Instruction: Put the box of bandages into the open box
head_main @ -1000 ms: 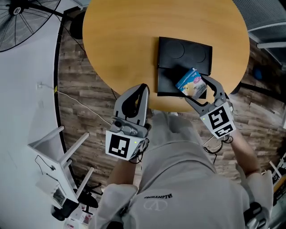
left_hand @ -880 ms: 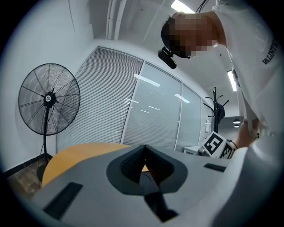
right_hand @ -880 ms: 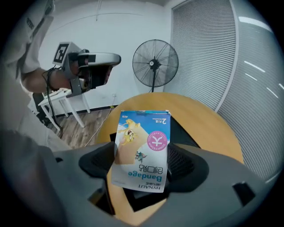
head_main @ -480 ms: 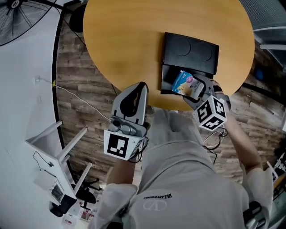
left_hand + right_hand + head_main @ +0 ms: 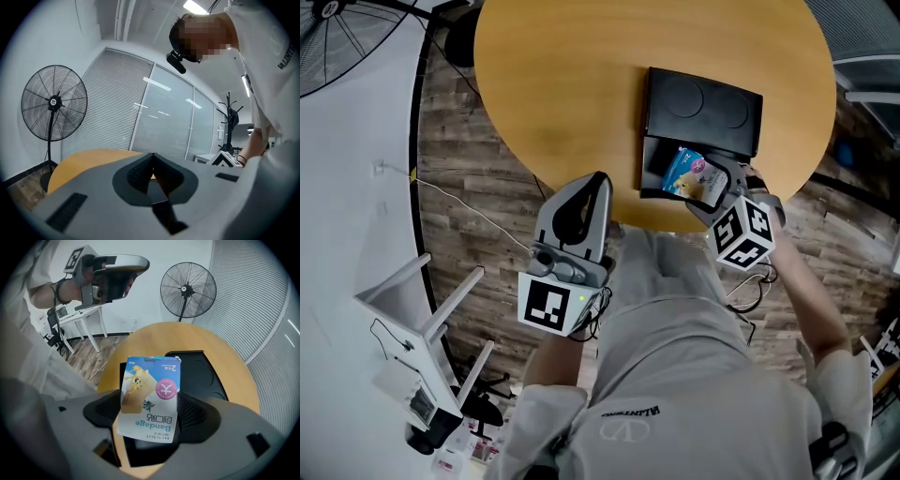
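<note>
- Holding a blue-and-tan cardboard box of bandages (image 5: 150,394), the right hand-held gripper (image 5: 719,190) is clamped on its lower half. The long axis points forward along the jaws.
- Open black plastic box (image 5: 652,178) on the round wooden desk (image 5: 553,84) lies just below and ahead of this hand-held gripper. Next, probably: lower, release.
- Left hand-held gripper (image 5: 596,187): jaws closed, empty, well apart.
</note>
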### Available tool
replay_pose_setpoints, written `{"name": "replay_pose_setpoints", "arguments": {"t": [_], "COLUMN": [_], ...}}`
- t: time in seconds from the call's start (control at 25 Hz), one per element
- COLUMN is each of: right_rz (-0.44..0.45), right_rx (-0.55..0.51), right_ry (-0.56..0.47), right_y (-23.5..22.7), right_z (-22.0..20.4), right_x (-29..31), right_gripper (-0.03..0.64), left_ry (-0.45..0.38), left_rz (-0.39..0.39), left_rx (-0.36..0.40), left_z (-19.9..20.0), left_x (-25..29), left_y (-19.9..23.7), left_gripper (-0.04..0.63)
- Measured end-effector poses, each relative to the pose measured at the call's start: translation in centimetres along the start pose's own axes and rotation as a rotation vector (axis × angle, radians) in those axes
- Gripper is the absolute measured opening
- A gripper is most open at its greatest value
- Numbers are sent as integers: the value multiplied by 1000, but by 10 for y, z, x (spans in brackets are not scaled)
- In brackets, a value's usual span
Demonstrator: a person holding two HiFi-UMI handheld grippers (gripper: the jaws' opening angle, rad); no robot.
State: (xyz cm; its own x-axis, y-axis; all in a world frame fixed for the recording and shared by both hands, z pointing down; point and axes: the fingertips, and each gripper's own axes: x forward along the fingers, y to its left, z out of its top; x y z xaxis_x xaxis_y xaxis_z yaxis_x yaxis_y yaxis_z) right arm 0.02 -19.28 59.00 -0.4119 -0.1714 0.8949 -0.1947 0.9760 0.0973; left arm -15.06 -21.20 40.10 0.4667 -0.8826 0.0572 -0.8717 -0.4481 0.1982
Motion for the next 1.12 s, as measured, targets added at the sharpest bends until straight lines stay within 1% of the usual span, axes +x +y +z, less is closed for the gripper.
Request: {"name": "replay_pose_setpoints", "arguments": {"t": [0.28, 0.44, 0.76, 0.84, 0.92, 0.96, 1.04, 1.12], "right_rz": [13, 14, 23, 22, -3, -29, -100, -192], "right_rx": [3, 13, 35, 53, 92, 117, 176, 239], "right_ry": [1, -1, 5, -9, -50, -86, -183, -287], "right_y": [1, 1, 1, 1, -2, -7, -21, -38], "right_z": [-1, -2, -4, -4, -3, -1, 6, 10], "right_x": [4, 6, 7, 5, -3, -9, -27, -51], "right_gripper": [387, 387, 387, 388, 387, 387, 384, 375], "left_ry": [5, -2, 5, 6, 5, 3, 0, -5], "left_rz": [-16, -18, -26, -31, -38, -42, -54, -68], "left_rx": [-10, -2, -2, -2, -1, -1, 3, 9], "left_z": [-3, -3, -3, -3, -3, -2, 0, 4], "left_x": [6, 8, 10, 11, 12, 13, 15, 18], "left_y": [-1, 1, 1, 0, -3, -4, -9, -13], "left_gripper": [3, 3, 4, 3, 3, 3, 4, 3]}}
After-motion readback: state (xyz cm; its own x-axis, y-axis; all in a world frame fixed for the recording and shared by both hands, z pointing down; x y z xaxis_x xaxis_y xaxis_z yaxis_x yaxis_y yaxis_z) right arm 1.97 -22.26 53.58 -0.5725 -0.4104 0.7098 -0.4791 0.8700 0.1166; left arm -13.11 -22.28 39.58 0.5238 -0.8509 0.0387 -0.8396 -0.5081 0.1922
